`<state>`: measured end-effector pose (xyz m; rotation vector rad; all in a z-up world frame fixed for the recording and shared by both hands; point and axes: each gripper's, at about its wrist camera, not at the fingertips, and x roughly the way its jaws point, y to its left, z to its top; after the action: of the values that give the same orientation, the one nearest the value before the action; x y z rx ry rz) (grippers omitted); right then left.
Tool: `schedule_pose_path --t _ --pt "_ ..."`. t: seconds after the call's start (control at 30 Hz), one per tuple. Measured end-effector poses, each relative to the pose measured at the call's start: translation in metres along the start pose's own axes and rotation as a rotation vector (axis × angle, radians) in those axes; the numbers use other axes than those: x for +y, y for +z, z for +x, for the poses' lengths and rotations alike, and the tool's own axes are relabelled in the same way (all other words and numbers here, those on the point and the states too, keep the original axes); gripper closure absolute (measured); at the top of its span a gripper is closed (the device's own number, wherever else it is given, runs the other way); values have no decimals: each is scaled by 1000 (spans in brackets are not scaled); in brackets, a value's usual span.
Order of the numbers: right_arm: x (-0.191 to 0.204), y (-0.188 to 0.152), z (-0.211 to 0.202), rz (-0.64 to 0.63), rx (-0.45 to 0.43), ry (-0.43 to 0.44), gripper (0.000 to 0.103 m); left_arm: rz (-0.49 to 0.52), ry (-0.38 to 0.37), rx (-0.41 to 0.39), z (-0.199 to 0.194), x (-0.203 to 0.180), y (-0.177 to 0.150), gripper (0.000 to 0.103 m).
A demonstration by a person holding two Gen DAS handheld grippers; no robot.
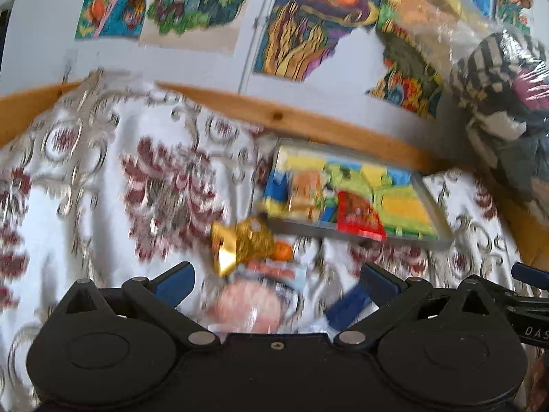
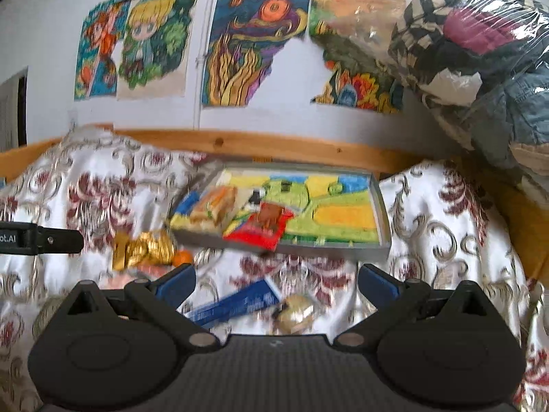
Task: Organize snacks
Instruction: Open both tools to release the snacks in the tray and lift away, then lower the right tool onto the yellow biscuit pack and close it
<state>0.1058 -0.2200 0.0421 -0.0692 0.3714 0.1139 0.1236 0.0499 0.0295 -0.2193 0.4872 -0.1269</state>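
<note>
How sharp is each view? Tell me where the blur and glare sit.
Left wrist view: heavy motion blur smears the patterned cloth and gold-wrapped snack; the gripper itself stays crisp. Right wrist view: milder blur on the tray, glare on the plastic-wrapped bundle, fisheye-bent edges.

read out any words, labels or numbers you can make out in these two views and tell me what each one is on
"DAS": white letters, cut off by the frame edge, on the right gripper body, seen in the left wrist view.
"ot.AI": white letters, start cut off, on the left gripper body, seen in the right wrist view.
Blue packet: white print, too blurred to read.
Red packet in the tray: print blurred, unreadable.
Gold packet: no readable text.
</note>
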Motion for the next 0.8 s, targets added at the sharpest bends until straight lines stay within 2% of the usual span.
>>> schedule_pose_path --t 0.13,0.33,0.47,0.8 --pt "11 -13 -2 -30 72 -8 0 -34 -6 67 1 5 -12 1" --pt "22 -29 6 -48 186 12 0 -23 11 150 10 4 -20 1" --pt "24 -32 12 -53 224 8 0 -20 8 225 21 4 -25 1" --pt "17 -35 32 -14 308 -2 0 63 -10 338 50 -4 -23 1"
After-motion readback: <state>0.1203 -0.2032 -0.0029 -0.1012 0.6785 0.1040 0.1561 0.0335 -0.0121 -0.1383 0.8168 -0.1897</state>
